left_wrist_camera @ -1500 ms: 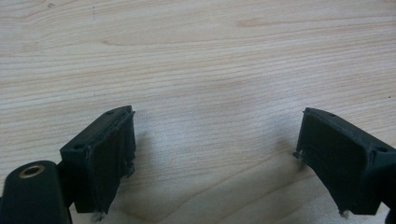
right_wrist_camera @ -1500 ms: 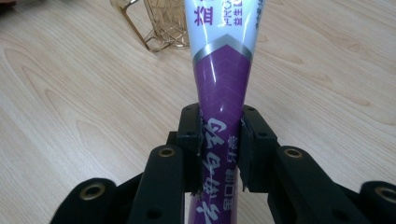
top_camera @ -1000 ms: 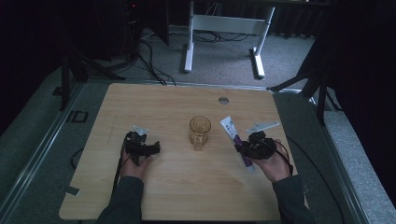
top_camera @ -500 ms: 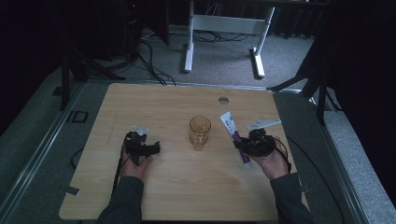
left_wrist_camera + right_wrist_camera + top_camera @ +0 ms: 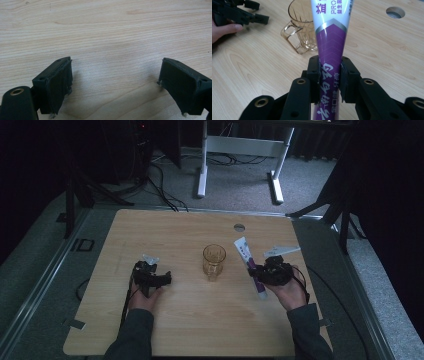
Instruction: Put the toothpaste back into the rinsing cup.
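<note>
The right gripper (image 5: 329, 77) pinches a purple-and-white toothpaste tube (image 5: 330, 45) near its lower end, the tube running forward between its jaws, just right of an amber glass mug (image 5: 214, 261) standing empty mid-worktop (image 5: 190, 330). The left gripper (image 5: 113, 85) rests spread over bare wood.

A glass mug (image 5: 213, 261) stands on the table (image 5: 165, 330) near the middle of the frame. Right of it lies a tube (image 5: 251, 267), with the right gripper (image 5: 256, 272) around its lower half. The left gripper (image 5: 156, 279) sits left of centre, well apart from the mug.
</note>
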`<move>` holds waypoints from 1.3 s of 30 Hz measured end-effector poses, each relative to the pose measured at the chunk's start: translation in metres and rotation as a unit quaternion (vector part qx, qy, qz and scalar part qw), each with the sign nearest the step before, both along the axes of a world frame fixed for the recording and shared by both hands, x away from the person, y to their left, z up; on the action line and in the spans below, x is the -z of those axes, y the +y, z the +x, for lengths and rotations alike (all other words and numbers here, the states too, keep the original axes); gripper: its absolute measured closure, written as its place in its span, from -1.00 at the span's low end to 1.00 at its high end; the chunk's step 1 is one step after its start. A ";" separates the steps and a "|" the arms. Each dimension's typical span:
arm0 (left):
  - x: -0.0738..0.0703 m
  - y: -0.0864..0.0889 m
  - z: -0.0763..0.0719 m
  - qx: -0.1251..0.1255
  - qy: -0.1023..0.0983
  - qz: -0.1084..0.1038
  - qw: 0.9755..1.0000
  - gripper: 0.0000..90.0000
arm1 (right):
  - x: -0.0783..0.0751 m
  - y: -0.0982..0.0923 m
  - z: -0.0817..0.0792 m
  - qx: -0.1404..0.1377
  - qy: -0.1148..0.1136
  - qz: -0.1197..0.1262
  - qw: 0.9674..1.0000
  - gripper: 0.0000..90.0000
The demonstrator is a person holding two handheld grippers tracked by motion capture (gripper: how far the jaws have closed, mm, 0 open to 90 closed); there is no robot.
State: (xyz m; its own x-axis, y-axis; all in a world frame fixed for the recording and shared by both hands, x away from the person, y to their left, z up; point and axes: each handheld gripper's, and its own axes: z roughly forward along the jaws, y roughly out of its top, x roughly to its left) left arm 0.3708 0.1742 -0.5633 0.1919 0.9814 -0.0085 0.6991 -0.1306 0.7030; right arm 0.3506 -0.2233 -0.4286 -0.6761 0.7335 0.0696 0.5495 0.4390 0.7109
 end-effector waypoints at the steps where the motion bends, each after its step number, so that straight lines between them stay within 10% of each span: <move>1: 0.000 0.000 0.000 0.000 0.000 0.000 1.000 -0.73 | 0.000 0.000 0.000 -0.001 -0.002 0.001 1.000 0.62; 39: 0.000 0.000 0.000 0.000 0.000 0.000 1.000 -0.73 | -0.006 0.007 0.015 0.033 -0.038 0.084 0.995 0.62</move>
